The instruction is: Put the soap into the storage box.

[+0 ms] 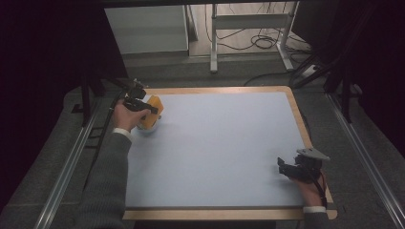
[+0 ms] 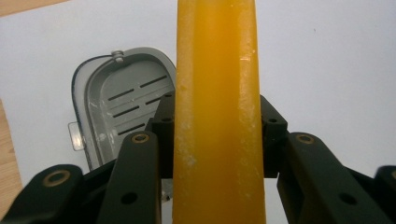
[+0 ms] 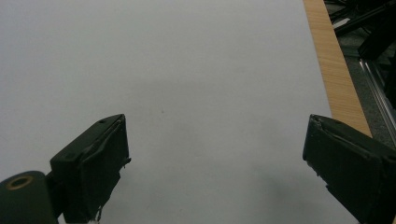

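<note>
A yellow-orange soap-like bar [image 2: 217, 93] stands on edge between the jaws of my left gripper [image 2: 217, 119], which is shut on its two sides. In the high view that gripper [image 1: 151, 110] holds the bar [image 1: 155, 106] at the far left of the pale mat. Just under the bar lies a grey slotted soap dish [image 2: 116, 105], seen as a pale dish [image 1: 145, 129] in the high view. My right gripper [image 1: 282, 168] rests near the front right corner. Its jaws [image 3: 217, 154] stand wide open over bare mat with nothing between them.
The pale blue mat [image 1: 215, 143] lies on a wooden board whose edge [image 1: 297, 112] shows at the right, also seen as wood edge [image 3: 334, 70]. Metal rails [image 1: 360, 152] run along both sides. A white table frame [image 1: 248, 21] and floor cables stand beyond the far edge.
</note>
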`<state>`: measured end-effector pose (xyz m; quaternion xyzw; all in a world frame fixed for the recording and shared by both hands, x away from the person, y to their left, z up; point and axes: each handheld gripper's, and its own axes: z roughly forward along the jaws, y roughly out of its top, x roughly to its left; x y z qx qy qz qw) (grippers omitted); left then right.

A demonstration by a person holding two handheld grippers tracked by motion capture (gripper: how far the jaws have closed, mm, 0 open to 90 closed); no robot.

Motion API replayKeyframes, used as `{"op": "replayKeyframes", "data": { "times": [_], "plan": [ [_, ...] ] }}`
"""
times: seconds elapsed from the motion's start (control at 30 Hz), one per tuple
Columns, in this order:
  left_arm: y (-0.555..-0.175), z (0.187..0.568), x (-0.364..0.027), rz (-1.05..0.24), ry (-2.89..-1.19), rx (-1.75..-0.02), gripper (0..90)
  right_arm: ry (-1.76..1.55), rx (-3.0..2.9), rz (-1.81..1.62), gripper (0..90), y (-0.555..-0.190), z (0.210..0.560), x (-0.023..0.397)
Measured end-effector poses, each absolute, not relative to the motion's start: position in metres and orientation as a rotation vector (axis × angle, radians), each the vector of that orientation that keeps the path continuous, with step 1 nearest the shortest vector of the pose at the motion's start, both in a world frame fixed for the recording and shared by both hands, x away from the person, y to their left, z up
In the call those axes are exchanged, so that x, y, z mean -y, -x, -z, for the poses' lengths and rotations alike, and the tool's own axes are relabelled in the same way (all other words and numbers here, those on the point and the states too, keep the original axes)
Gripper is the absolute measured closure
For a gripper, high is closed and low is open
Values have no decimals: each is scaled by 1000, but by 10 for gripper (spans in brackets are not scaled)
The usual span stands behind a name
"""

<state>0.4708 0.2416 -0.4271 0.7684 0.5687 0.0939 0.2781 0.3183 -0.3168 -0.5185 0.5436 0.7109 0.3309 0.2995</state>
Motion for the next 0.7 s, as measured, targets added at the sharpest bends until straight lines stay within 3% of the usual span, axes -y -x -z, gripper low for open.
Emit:
{"op": "replayKeyframes", "data": {
  "times": [0.7],
  "plan": [
    [-489, 440, -257, -241, -2037, -1603, 608, -1443, -1887, -875, 70, -318, 518, 318]
  ]
}}
